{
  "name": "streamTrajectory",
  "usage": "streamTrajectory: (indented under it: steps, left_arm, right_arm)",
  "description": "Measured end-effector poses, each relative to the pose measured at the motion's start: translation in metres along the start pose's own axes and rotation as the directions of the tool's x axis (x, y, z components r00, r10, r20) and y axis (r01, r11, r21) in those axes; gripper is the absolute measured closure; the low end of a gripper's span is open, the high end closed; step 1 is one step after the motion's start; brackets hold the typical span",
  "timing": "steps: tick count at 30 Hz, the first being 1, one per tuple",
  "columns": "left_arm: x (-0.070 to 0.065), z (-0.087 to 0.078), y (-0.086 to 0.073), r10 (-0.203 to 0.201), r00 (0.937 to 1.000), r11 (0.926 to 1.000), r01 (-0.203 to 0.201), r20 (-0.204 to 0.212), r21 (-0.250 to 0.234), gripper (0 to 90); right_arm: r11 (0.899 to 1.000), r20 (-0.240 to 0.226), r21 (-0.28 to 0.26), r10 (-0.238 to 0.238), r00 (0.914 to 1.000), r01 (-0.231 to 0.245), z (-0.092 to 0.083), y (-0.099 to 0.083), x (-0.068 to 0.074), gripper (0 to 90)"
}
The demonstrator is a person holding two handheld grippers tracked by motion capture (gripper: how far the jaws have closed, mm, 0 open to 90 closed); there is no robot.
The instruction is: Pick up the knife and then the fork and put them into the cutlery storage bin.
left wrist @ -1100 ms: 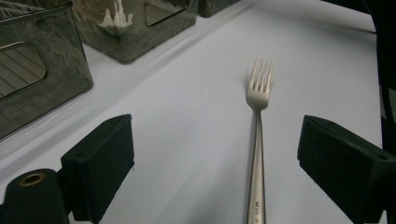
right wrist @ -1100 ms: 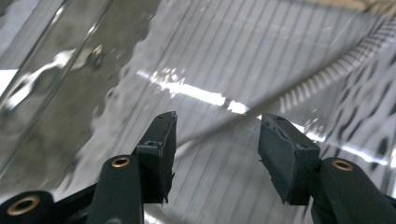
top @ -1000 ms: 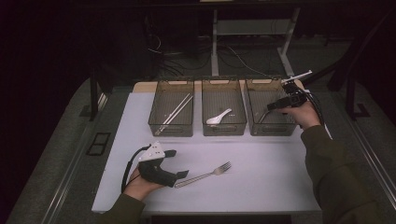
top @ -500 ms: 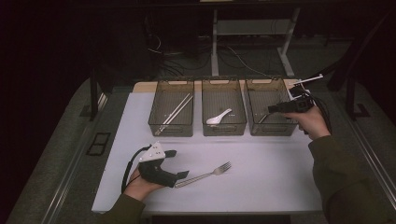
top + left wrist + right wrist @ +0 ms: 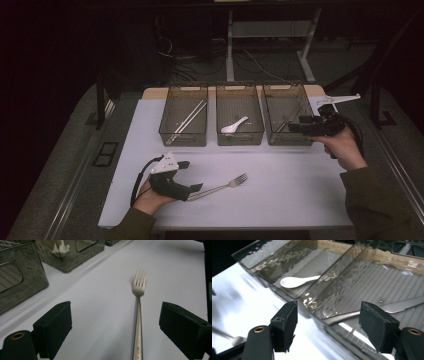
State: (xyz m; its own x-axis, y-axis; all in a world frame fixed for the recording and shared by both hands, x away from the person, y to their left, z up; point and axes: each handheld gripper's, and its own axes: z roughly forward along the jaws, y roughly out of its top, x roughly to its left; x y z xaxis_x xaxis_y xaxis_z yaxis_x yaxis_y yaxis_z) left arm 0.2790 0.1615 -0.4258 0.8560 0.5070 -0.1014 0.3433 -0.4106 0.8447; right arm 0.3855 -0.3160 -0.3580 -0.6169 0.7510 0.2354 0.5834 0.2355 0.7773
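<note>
High view: three smoky clear bins stand in a row at the far side of the white table top (image 5: 280,200). The left bin (image 5: 184,121) holds chopsticks (image 5: 186,121), the middle bin (image 5: 240,121) a white soup spoon (image 5: 234,125), the right bin (image 5: 289,121) a knife (image 5: 289,119). One kind of cutlery per bin, so this reads as sorting.

The fork (image 5: 220,186) lies flat on the table, tines pointing away from the left gripper (image 5: 196,188), whose tips sit at the handle end. Left gripper view: jaws spread wide, the fork (image 5: 138,315) running lengthwise up between them, nearer the right-hand jaw; neither pad touches the handle. The tool looks lined up along the handle for a pick, low to the table, grip not yet made.

The right gripper (image 5: 300,127) hangs just outside the near right corner of the right bin, pointing across it. Right gripper view: jaws well apart and empty, just been opening; past them, inside the bin wall, lies the knife (image 5: 392,308), serrated edge showing, and further off the soup spoon (image 5: 297,281). Judged: the knife is delivered and that tool is free.

No bin holds a fork yet; which one is meant cannot be told.
</note>
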Motion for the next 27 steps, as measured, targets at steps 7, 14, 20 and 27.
streamTrajectory:
  steps: [7, 14, 20, 27]
  left_arm:
    - [-0.002, 0.006, 0.004, 0.016, 0.9997, 0.9997, -0.017, 0.018, 0.018, 14.2]
    - [-0.005, 0.020, 0.012, 0.053, 0.9960, 0.9958, -0.058, 0.071, 0.070, 25.3]
    - [-0.011, 0.040, 0.015, 0.078, 0.9859, 0.9851, -0.099, 0.148, 0.141, 38.2]
    - [-0.022, 0.062, 0.020, 0.099, 0.9811, 0.9702, -0.132, 0.166, 0.203, 54.5]
  right_arm:
    - [0.998, -0.022, -0.043, -0.043, 0.9988, 0.042, -0.007, -0.020, 0.019, 28.5]
    - [0.996, -0.038, -0.052, -0.074, 0.9965, 0.072, -0.009, -0.045, 0.033, 28.1]
    - [0.997, -0.053, -0.041, -0.073, 0.9959, 0.071, -0.010, -0.062, 0.042, 28.2]
    - [0.996, -0.068, -0.039, -0.080, 0.9945, 0.077, -0.011, -0.074, 0.052, 28.3]
